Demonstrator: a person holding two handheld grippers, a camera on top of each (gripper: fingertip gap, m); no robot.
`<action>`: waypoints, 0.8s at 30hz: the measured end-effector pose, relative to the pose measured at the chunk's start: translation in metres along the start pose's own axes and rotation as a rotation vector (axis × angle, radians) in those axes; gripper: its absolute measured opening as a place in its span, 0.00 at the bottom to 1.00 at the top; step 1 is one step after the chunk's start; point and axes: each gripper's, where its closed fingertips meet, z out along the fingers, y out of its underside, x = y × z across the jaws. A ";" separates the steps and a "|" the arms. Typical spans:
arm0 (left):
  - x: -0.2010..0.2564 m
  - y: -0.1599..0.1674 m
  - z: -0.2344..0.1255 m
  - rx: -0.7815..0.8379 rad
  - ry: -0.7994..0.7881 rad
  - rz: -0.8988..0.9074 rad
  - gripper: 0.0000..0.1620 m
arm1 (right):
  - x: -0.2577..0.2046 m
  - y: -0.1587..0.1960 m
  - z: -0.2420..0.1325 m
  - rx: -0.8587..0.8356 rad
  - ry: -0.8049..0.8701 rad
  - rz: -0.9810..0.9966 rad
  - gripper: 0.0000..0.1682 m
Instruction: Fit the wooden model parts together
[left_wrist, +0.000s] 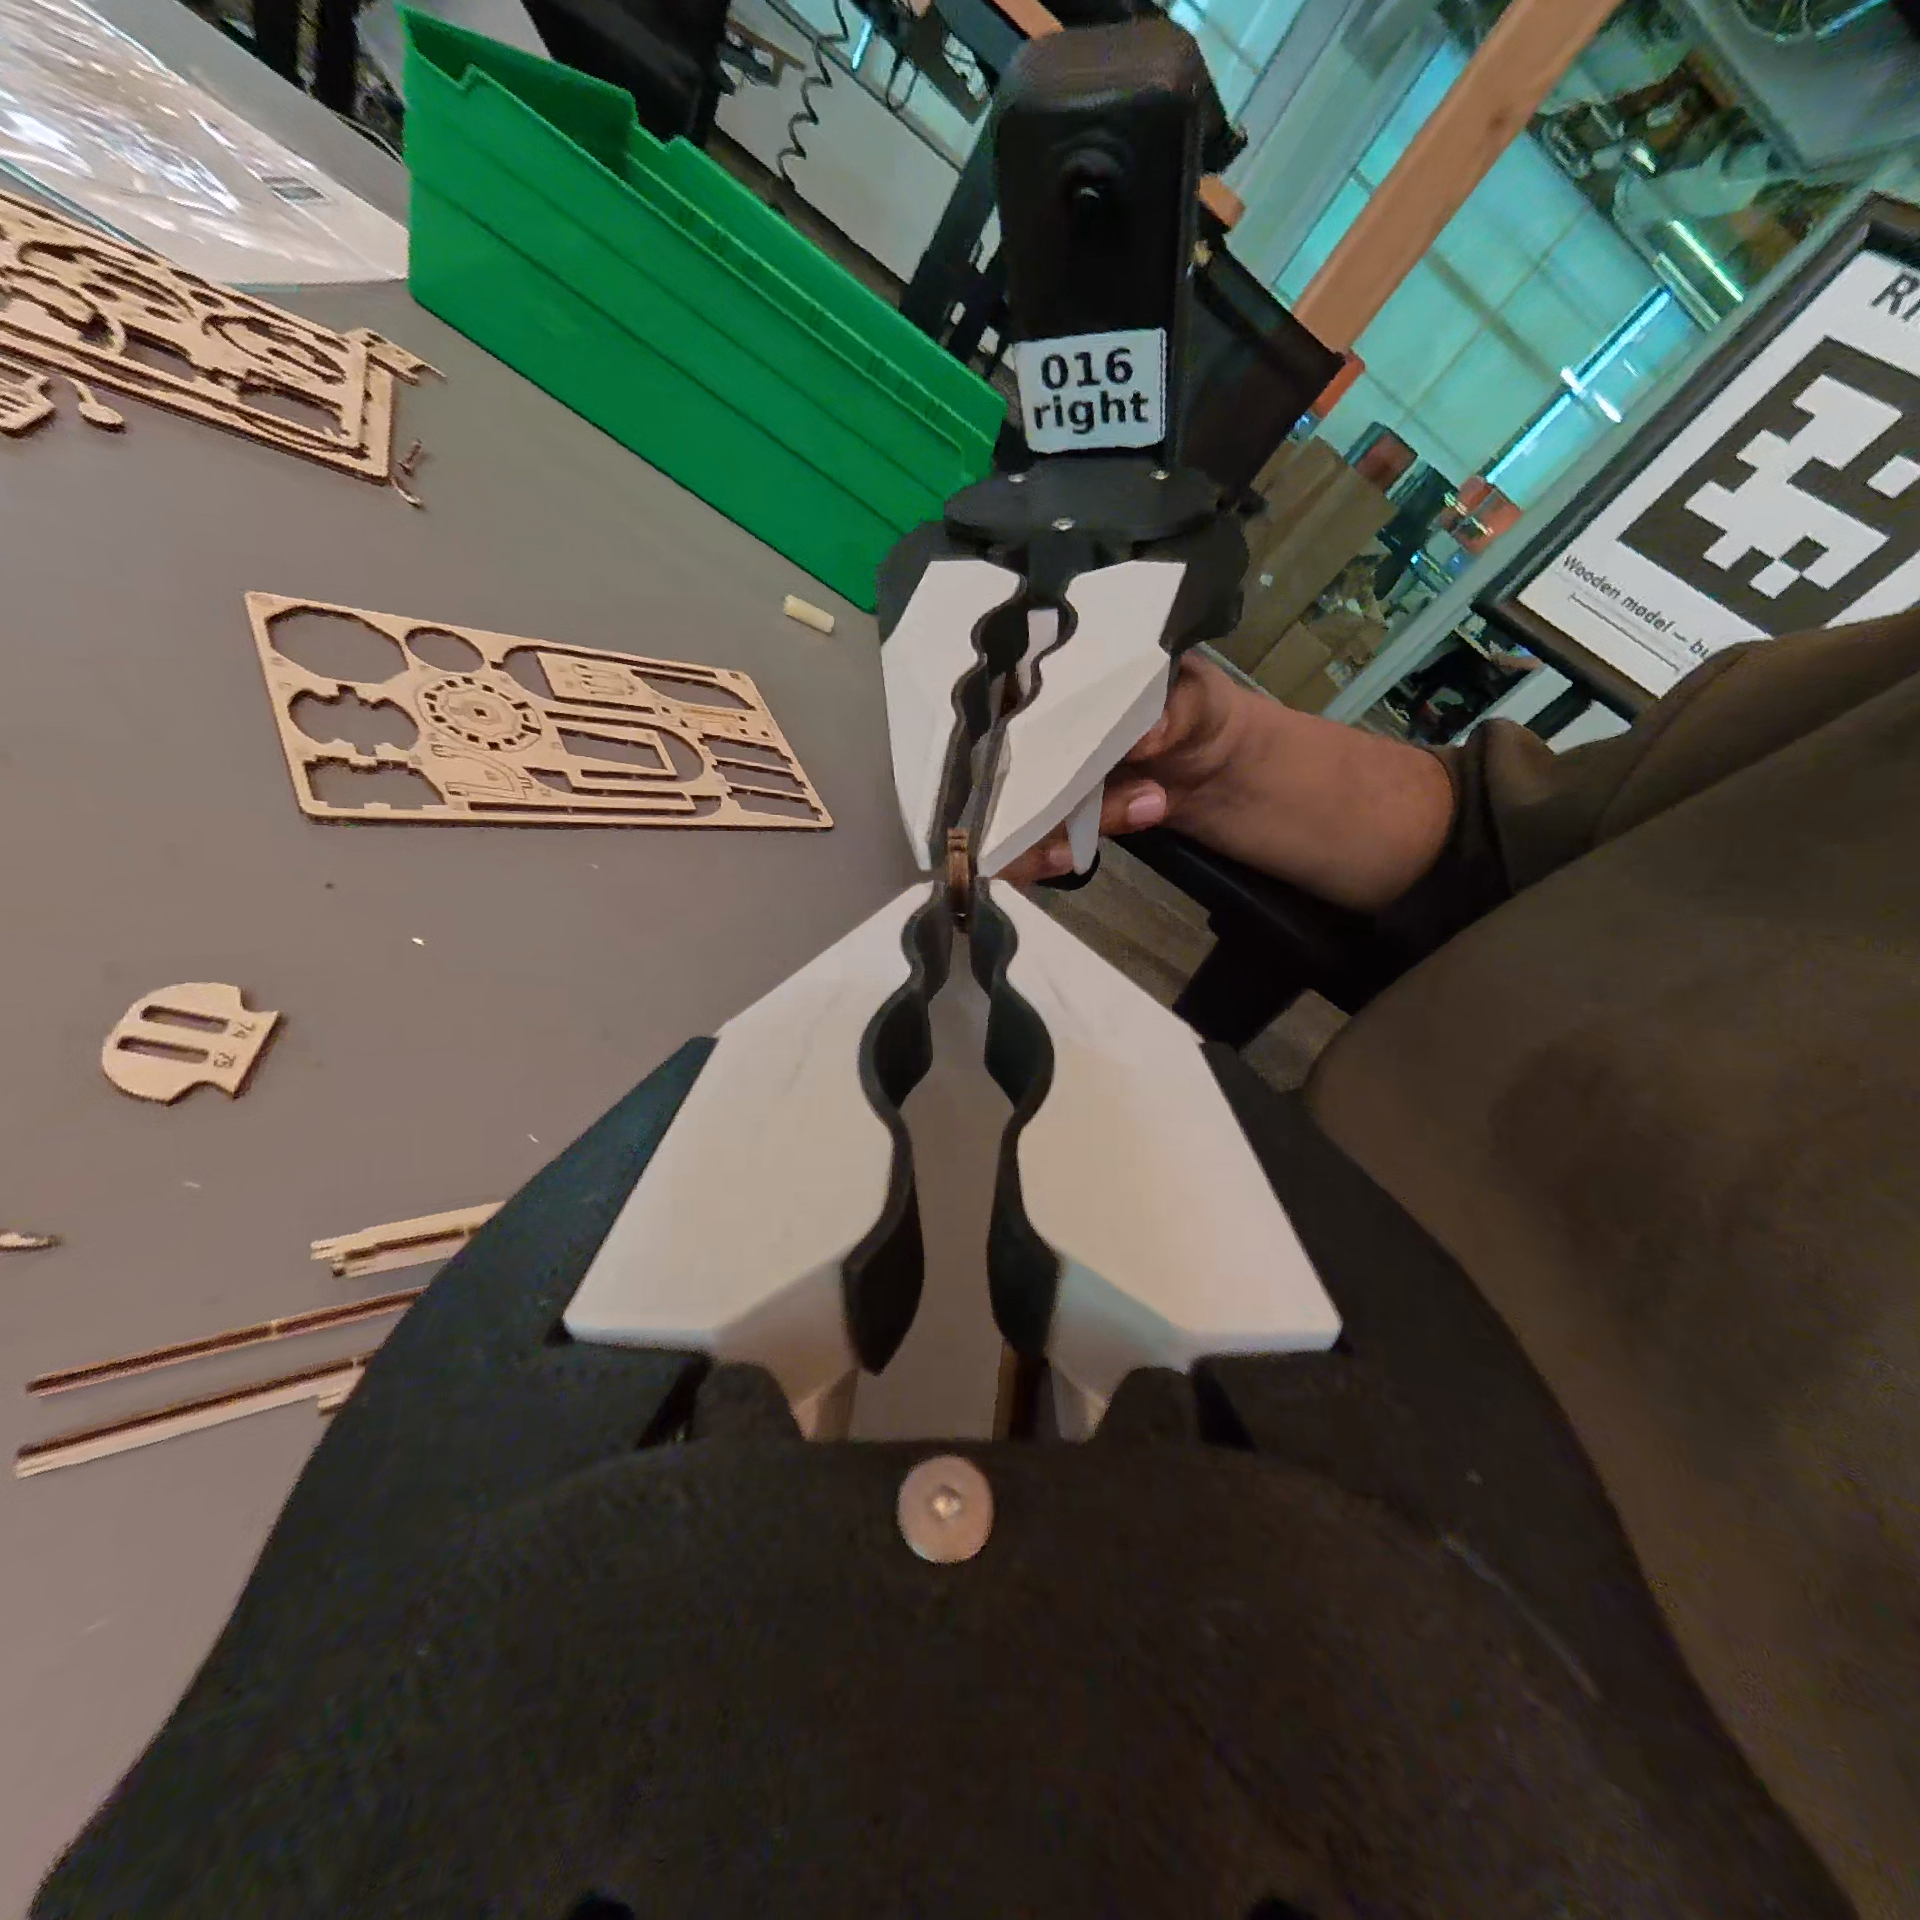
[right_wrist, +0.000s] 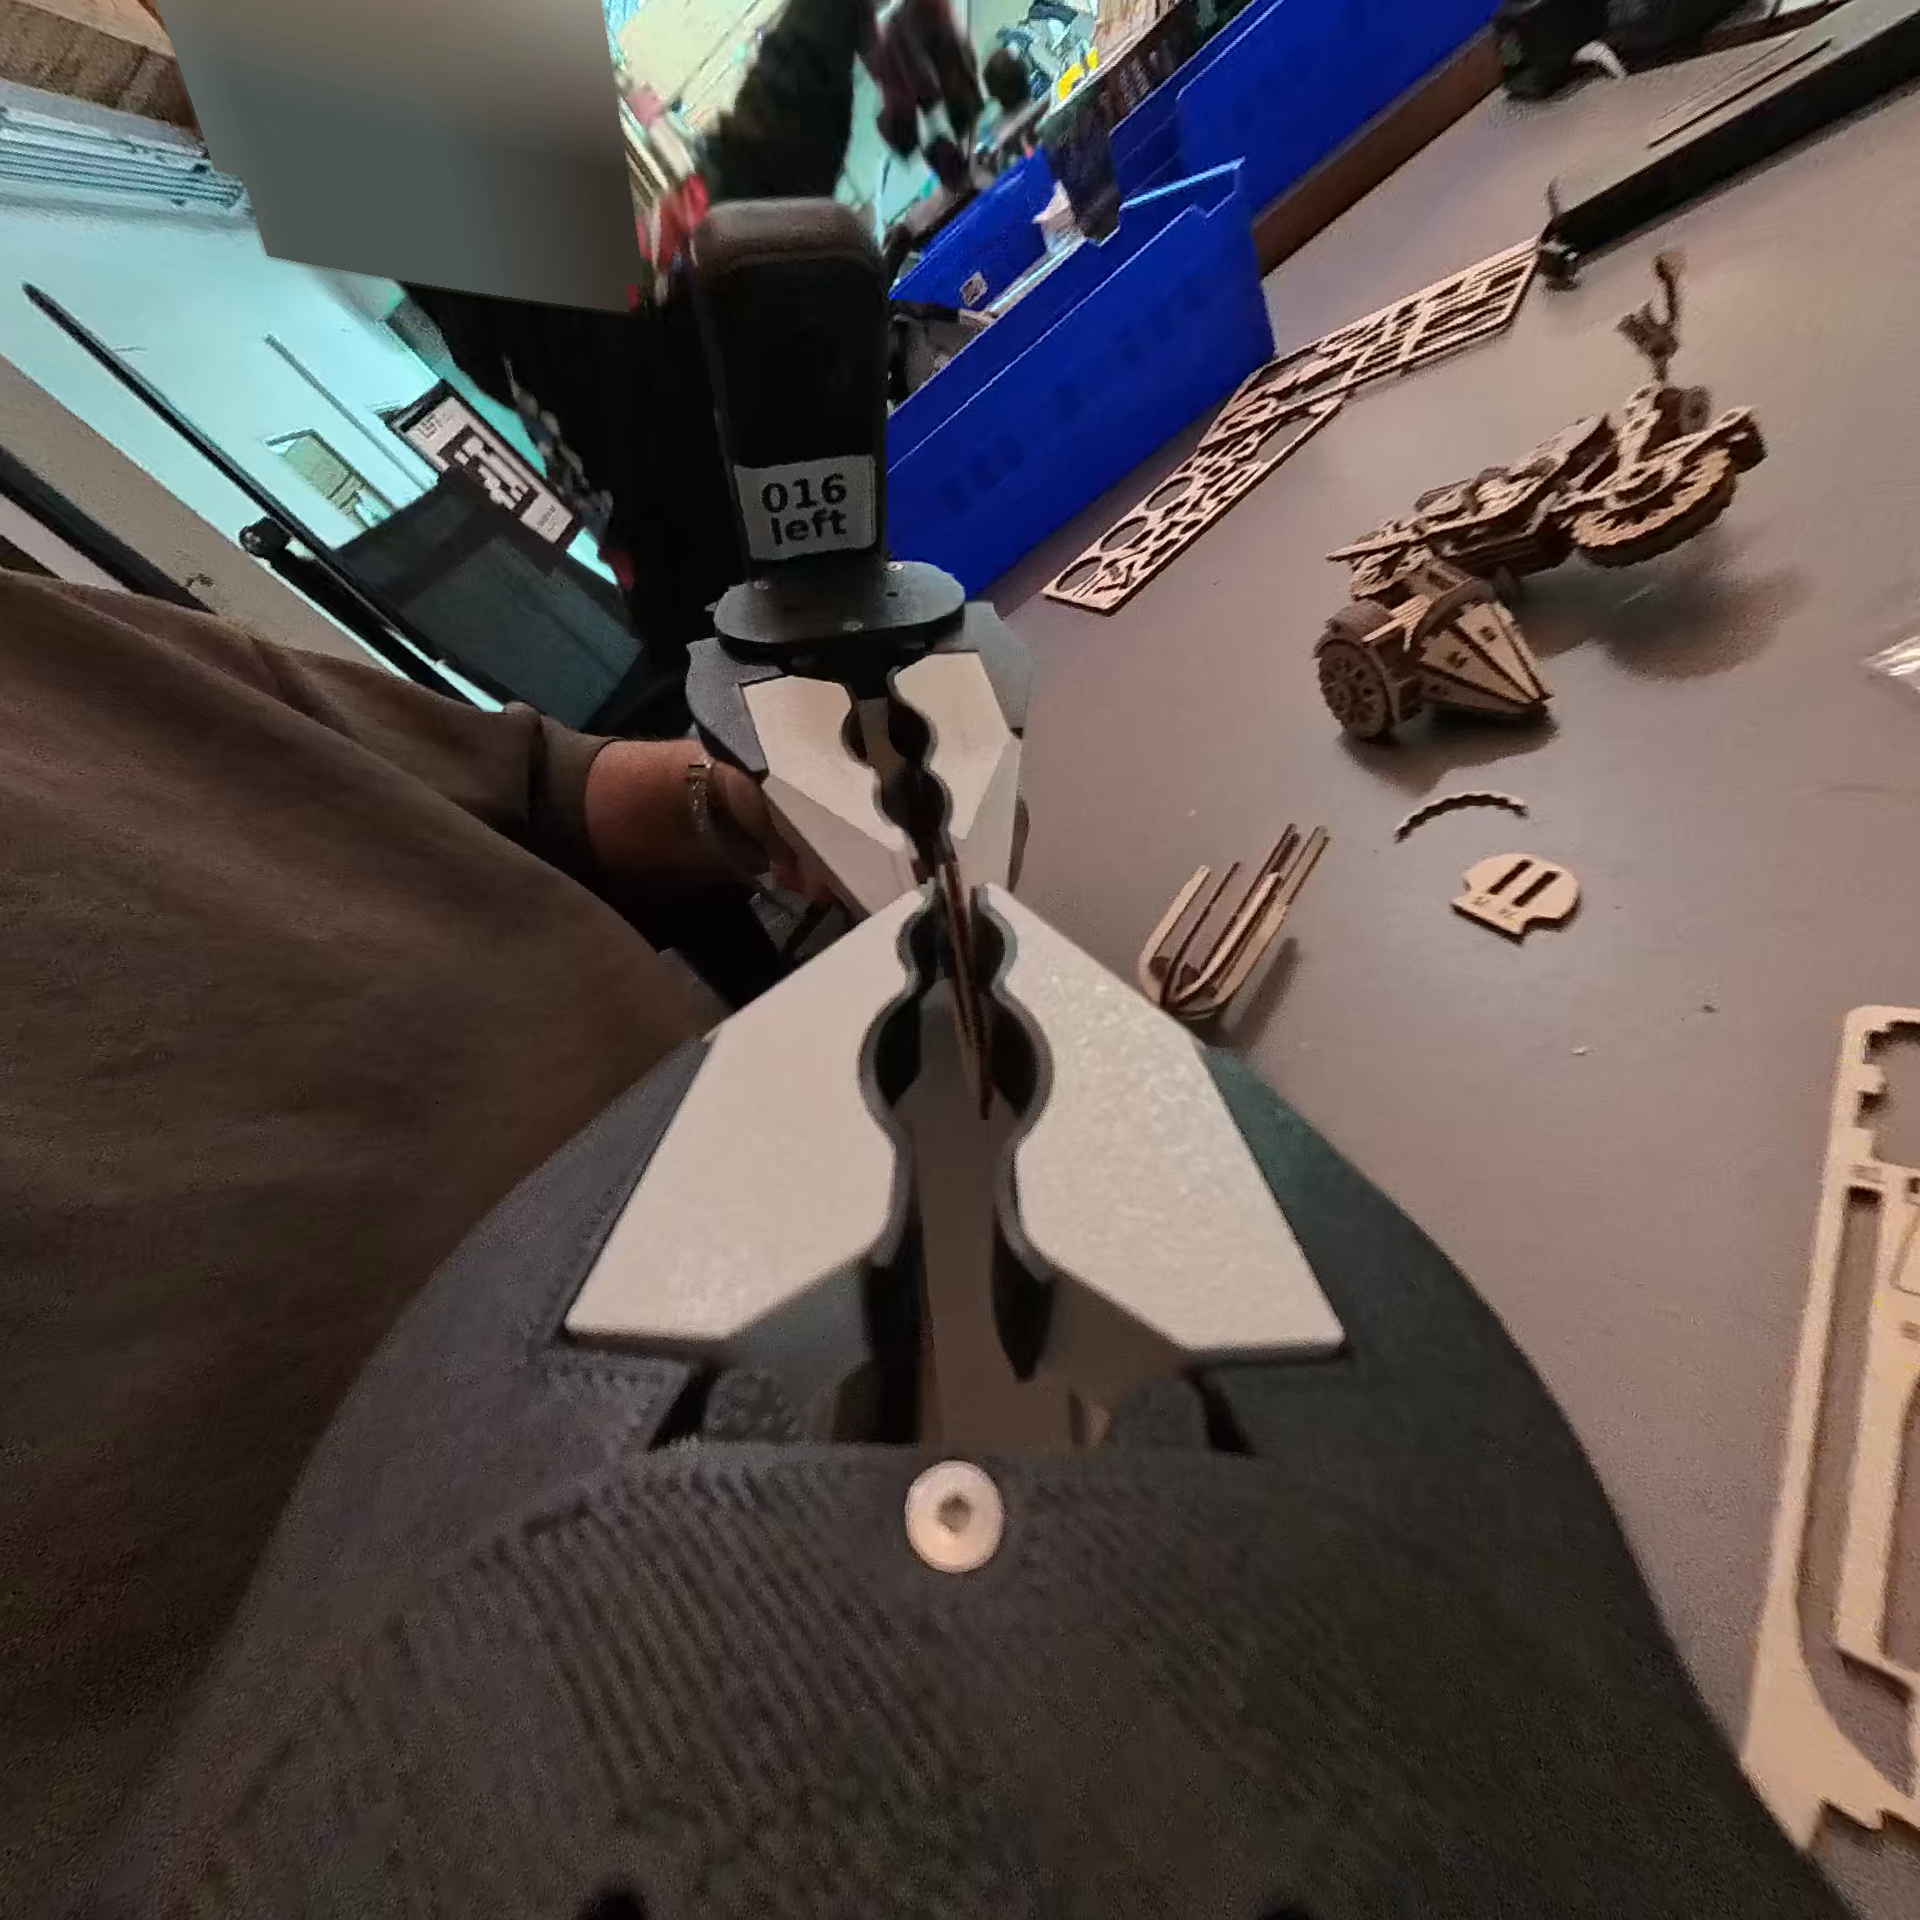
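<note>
My left gripper and my right gripper meet tip to tip above the grey table, near its edge. The left gripper is shut on a small wooden part, seen edge-on at its fingertips. The right gripper is shut on a thin flat wooden part, also edge-on, between its wavy black pads. The two parts touch or overlap where the tips meet; I cannot tell how they join. The right gripper also shows in the left wrist view, and the left gripper shows in the right wrist view.
On the table lie a green bin, laser-cut wooden sheets, a round slotted piece and thin strips. Blue bins, a partly built wooden model and a forked piece lie on the right side. Less than 4 cm separates the two grippers' tips. Between my left fingertips and the forked piece there is roughly 11 cm.
</note>
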 end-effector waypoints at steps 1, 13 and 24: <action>-0.001 0.001 0.000 0.001 -0.006 0.003 0.01 | 0.000 0.000 0.000 -0.005 0.005 -0.008 0.01; -0.005 -0.011 -0.004 0.058 -0.101 0.117 0.01 | 0.002 -0.011 0.000 0.075 -0.018 0.156 0.00; -0.018 -0.009 -0.007 0.078 -0.052 -0.090 0.00 | 0.022 -0.014 -0.018 0.100 -0.004 0.239 0.00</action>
